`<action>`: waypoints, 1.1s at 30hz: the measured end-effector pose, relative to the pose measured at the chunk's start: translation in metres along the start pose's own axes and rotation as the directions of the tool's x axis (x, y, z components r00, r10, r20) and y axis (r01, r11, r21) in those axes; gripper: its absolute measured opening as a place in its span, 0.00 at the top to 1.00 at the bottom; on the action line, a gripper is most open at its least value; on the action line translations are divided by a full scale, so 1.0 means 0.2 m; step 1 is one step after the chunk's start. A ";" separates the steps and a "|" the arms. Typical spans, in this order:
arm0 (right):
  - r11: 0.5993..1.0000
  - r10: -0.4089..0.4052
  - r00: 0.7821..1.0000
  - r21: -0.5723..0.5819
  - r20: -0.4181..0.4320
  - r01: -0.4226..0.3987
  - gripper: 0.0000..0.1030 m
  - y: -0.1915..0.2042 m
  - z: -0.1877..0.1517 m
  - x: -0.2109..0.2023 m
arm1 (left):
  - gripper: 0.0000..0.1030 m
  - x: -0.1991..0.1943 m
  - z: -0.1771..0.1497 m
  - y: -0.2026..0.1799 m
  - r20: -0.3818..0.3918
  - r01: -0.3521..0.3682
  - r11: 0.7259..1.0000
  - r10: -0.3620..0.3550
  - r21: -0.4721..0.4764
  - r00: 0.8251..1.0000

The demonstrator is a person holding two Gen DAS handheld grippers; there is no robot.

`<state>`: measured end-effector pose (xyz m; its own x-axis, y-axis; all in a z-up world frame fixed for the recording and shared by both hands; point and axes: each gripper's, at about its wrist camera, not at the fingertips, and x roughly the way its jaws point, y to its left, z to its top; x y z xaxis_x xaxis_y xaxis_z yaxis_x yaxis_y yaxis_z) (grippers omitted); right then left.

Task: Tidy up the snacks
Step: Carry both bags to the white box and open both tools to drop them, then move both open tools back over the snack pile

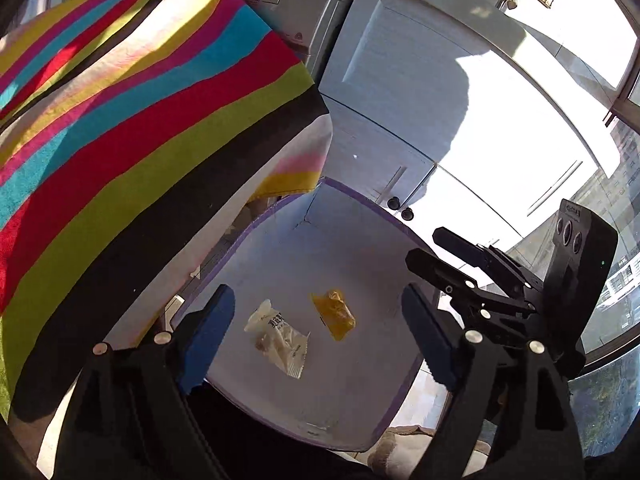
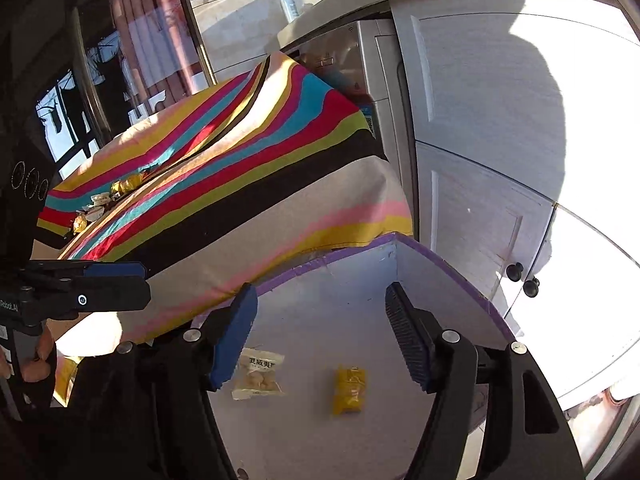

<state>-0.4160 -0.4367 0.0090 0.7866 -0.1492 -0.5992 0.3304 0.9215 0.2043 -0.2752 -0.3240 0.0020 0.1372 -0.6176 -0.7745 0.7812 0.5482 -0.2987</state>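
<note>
Both views look down into a white box with a purple rim (image 1: 400,220) (image 2: 452,268), set beside a desk draped in a striped cloth (image 1: 140,140) (image 2: 240,184). Left gripper (image 1: 320,336): jaws wide, blue pads well apart, nothing between them. Right gripper (image 2: 320,340): jaws parted, somewhat less wide, also holding nothing. Two snacks lie on the box floor, apart from each other: a white snack packet (image 1: 278,338) (image 2: 258,374) with printed characters, pale pieces showing through its clear part in the right wrist view, and a yellow snack packet (image 1: 335,314) (image 2: 349,390). In the left wrist view both packets sit in the gap between the fingers; in the right wrist view the white one lies just beside the left-hand pad, partly under it, and the yellow one nearer the middle. Only the right wrist view shows the top of the desk, where a small cluster of wrapped snacks (image 2: 108,200), gold and pale, rests on the cloth near its far left side; the left wrist view sees only the cloth's hanging side. Each view catches the other tool: the right gripper's black body enters from the right edge in the left wrist view, and the left gripper with its blue pad juts in from the left edge in the right wrist view, fingertips of a hand (image 2: 38,360) below it. White cabinet doors with dark knobs (image 1: 400,208) (image 2: 522,278) stand behind the box.
</note>
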 end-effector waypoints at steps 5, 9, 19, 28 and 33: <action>0.999 0.000 1.000 -0.045 -0.013 -0.001 0.27 0.06 0.00 0.01 | 0.07 -0.17 -0.05 0.17 0.096 -0.109 0.993 0.113 -0.048 0.989; 0.992 0.020 1.000 -0.126 -0.007 -0.020 0.16 0.19 -0.01 0.02 | 0.02 -0.36 -0.11 0.35 0.178 -0.261 0.961 0.273 -0.086 0.945; 0.915 0.079 0.992 -0.388 -0.095 -0.110 0.16 0.75 0.08 0.14 | 0.02 -0.79 -0.31 1.12 0.158 -0.446 0.813 0.530 -0.374 0.833; 0.865 0.207 0.957 -0.419 -0.204 -0.276 0.16 1.26 0.32 0.50 | 0.02 -1.15 -0.45 1.73 0.112 -0.467 0.619 0.669 -0.632 0.735; 0.849 0.214 0.930 -0.413 -0.299 -0.328 0.16 1.57 0.41 0.84 | 0.02 -1.20 -0.46 1.97 0.074 -0.427 0.570 0.655 -0.702 0.752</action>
<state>-0.1371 -0.2017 0.0351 0.6458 0.1657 -0.7453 -0.1934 0.9798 0.0503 -0.0561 0.0915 0.0185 0.6604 -0.1470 -0.7364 -0.0407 0.9722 -0.2305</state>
